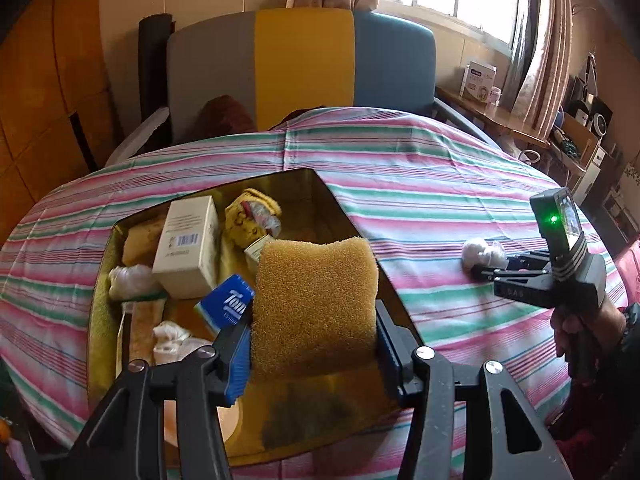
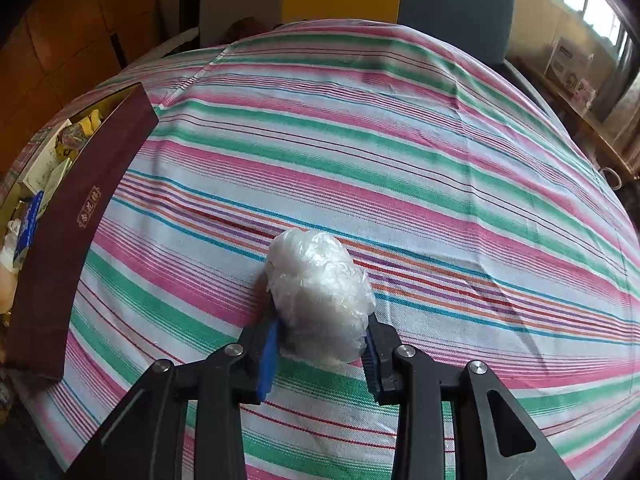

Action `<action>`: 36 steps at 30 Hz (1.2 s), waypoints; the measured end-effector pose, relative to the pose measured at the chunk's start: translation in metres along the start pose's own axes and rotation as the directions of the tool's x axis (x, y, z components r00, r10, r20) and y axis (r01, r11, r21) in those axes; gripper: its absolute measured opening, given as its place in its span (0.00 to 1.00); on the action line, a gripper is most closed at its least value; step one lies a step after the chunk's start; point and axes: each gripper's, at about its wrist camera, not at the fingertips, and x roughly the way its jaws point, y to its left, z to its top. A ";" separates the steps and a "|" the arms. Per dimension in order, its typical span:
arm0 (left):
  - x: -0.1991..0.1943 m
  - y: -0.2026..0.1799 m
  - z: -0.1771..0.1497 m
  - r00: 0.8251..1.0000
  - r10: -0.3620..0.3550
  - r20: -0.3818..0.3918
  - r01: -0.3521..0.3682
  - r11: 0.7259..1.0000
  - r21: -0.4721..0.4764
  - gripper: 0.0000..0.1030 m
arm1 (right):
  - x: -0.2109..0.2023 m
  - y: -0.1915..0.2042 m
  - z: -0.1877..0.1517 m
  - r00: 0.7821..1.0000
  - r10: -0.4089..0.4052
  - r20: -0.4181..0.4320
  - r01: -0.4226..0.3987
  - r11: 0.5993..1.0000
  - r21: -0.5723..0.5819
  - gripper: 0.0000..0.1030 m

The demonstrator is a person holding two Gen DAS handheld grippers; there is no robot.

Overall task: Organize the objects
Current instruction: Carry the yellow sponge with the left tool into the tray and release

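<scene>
My left gripper (image 1: 314,344) is shut on a yellow sponge (image 1: 316,300) and holds it over the open box (image 1: 332,196). The box holds a white carton (image 1: 188,248), a blue tissue pack (image 1: 226,304), a yellow sock (image 1: 250,216) and white bundles (image 1: 132,280). My right gripper (image 2: 320,354) has its jaws around a crumpled white plastic ball (image 2: 320,292) on the striped tablecloth (image 2: 400,140). In the left wrist view the right gripper (image 1: 486,266) touches the same ball (image 1: 482,254). The box's dark red wall (image 2: 76,220) is at the left of the right wrist view.
A grey, yellow and blue chair (image 1: 300,64) stands behind the table. A wooden shelf (image 1: 492,114) with a white carton (image 1: 478,80) runs under the window at the right. A wooden wall (image 1: 44,92) is at the left.
</scene>
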 end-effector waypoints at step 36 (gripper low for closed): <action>0.037 0.034 -0.036 0.978 -0.108 -0.179 0.102 0.994 -0.040 0.52 | 0.003 0.009 -0.004 0.998 -0.042 0.042 0.045 0.997 -0.068 0.36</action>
